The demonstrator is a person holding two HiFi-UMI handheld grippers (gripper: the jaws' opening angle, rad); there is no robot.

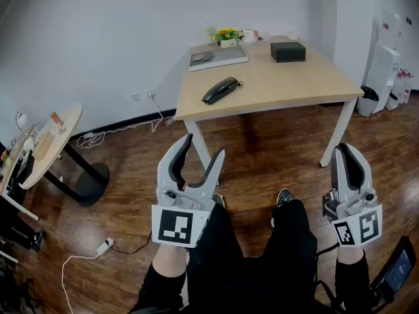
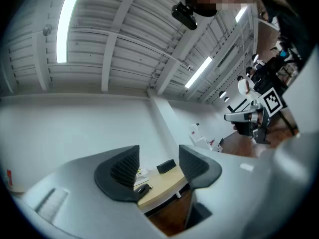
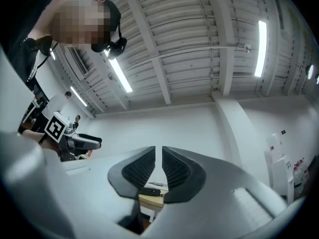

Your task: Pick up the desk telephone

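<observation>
The black desk telephone (image 1: 220, 90) lies on the front left part of the light wooden desk (image 1: 281, 87), well ahead of both grippers. My left gripper (image 1: 203, 147) is held low over the floor in front of the desk, its jaws apart with nothing between them. My right gripper (image 1: 347, 149) is level with it on the right, with its jaws together and empty. The left gripper view shows the telephone (image 2: 143, 188) small, between the open left gripper (image 2: 159, 168). The right gripper view has the shut right gripper (image 3: 158, 168) above the distant telephone (image 3: 150, 190).
On the desk are a black box (image 1: 288, 51), a grey closed laptop (image 1: 218, 57) and a small flower pot (image 1: 228, 35). A round side table (image 1: 55, 139) stands at the left. A white power strip (image 1: 105, 246) with its cable lies on the wooden floor. My legs (image 1: 288, 241) are below.
</observation>
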